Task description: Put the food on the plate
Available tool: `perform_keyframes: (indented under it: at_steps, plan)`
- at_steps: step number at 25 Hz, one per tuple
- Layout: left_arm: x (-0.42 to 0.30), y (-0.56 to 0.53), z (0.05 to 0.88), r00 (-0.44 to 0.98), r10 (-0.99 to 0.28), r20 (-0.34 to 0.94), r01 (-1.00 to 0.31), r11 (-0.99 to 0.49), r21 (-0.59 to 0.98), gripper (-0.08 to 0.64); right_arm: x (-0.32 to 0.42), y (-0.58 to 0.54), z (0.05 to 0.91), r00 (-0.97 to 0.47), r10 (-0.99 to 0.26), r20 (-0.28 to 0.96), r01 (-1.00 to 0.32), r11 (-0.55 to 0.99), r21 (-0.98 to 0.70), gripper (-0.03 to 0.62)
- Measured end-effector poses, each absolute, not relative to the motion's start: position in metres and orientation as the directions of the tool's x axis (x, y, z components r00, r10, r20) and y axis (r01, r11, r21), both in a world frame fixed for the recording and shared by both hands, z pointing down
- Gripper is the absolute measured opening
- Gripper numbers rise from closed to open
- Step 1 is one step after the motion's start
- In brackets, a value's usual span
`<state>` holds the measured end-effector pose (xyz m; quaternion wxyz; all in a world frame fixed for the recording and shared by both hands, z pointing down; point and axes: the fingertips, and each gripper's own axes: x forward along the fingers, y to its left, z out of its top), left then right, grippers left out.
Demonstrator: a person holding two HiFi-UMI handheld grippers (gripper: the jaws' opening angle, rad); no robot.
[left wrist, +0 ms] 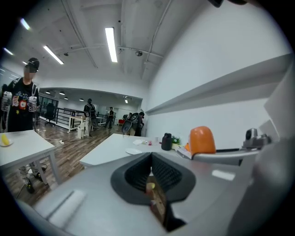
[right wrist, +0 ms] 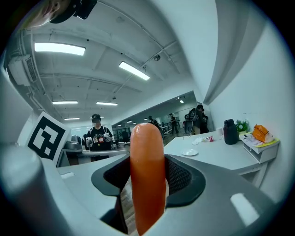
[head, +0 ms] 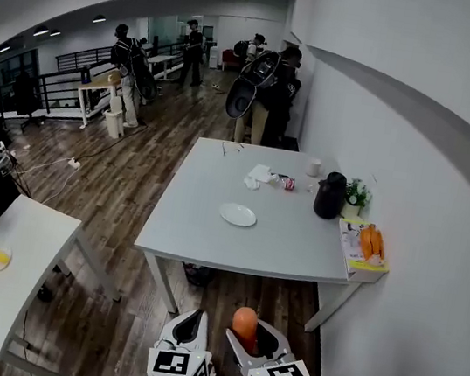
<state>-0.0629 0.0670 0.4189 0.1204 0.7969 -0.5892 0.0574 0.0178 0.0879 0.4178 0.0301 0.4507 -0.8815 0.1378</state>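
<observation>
While the right gripper [head: 252, 334] clenches the sausage [right wrist: 146, 156] upright, well short of the bench [head: 209, 242], carry it steady over the plate [head: 238, 215] and lower it close before releasing, lest it roll off. The left gripper [left wrist: 151, 177] hangs closed, empty.

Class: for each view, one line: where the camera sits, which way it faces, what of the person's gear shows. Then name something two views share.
Head view: on the head, facing down at the white table; left tongs and right tongs show.
Left gripper view: on the left tongs, facing the table; shut jaws show.
Right gripper view: on the right tongs, facing the table; jaws grip an orange food item.
Shared: the white plate.
</observation>
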Motion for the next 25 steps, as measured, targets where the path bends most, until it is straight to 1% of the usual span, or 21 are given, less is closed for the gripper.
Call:
perform_keyframes:
  at_steps: [5, 10, 19, 25]
  plan:
    - [-0.053, 0.001, 0.425, 0.321, -0.922, 0.215, -0.946, -0.301, 0.122, 0.008, 0.03, 0.028, 0.422, -0.559, -0.811, 0.174, -0.826, 0.526, -0.201, 0.222]
    - [-0.043, -0.078, 0.435, 0.342, -0.914, 0.217, -0.938, -0.319, 0.135, 0.008, 0.034, -0.043, 0.432, -0.545, -0.811, 0.213, -0.838, 0.516, -0.179, 0.222]
    - [-0.049, -0.2, 0.421, 0.373, -0.903, 0.212, -0.927, -0.352, 0.133, 0.008, 0.021, -0.169, 0.426, -0.535, -0.822, 0.197, -0.844, 0.506, -0.18, 0.222]
    - [-0.055, -0.257, 0.428, 0.363, -0.905, 0.223, -0.931, -0.344, 0.118, 0.008, 0.024, -0.234, 0.433, -0.528, -0.824, 0.206, -0.848, 0.499, -0.179, 0.222]
